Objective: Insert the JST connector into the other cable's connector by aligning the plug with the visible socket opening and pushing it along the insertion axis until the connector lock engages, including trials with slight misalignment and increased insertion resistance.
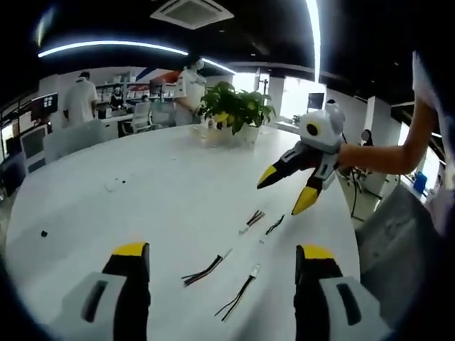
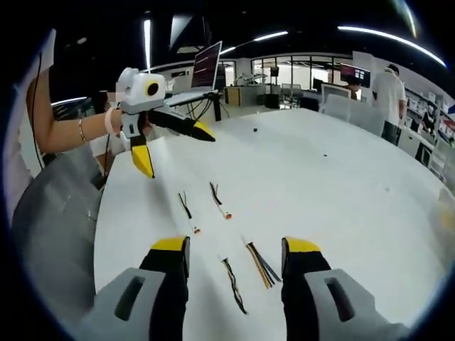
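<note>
Both grippers hang above a round white table with jaws spread wide and nothing between them — a posture that reads as the approach before any pickup. In the left gripper view, the left gripper frames two short cable pieces lying on the table just ahead of its yellow tips: a multicoloured cable between the jaws and a darker cable nearer the right-hand jaw; beyond these, further across the table, lie a third cable and a fourth cable, close together. The right gripper enters from the right, above the table and past those far cables, its jaws also parted and empty. In the right gripper view, the right gripper looks down on the same scatter from the opposite side, with one bundle of coloured wires between its jaws and a thin dark lead just beside it. Which ends carry the JST plug and which the socket is too small to tell, though pale connector tips show on some leads. The cables lie loose and apart, presumably so each gripper can take one. The sole container in sight is a pot at the table's far edge in the left gripper view — it holds a leafy green plant, well apart from the cables.
</note>
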`<state>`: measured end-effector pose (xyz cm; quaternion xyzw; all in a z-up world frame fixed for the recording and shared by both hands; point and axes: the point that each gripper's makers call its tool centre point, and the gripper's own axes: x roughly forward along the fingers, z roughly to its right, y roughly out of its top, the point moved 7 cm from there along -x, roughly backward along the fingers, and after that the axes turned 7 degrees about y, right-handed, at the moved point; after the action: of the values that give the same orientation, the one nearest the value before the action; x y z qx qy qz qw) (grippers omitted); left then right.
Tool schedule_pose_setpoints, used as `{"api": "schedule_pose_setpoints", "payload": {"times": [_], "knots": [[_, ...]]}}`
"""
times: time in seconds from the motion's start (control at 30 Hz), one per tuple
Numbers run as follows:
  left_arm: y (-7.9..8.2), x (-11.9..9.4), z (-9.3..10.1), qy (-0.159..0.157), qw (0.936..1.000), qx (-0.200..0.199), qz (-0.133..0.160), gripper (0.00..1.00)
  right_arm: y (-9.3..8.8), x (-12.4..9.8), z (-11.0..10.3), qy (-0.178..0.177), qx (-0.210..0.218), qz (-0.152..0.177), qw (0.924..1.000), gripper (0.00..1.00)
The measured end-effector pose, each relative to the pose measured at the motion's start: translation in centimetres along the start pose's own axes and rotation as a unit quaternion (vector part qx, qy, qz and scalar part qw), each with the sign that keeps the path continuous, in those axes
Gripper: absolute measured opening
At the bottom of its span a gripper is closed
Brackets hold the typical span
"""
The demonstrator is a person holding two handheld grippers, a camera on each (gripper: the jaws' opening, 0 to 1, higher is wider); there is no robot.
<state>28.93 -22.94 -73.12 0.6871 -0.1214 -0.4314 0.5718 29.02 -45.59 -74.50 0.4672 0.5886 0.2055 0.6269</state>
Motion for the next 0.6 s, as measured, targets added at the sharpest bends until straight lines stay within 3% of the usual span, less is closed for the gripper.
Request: {"api": "schedule_pose_setpoints", "payload": {"times": [0.6], "knots": [[-0.9,1.6,-1.0,-0.008,0.9999,0.0,-0.013,0.77,-0.4,1.0,1.4,0.003,0.006,-0.003,1.0,0.48]]}}
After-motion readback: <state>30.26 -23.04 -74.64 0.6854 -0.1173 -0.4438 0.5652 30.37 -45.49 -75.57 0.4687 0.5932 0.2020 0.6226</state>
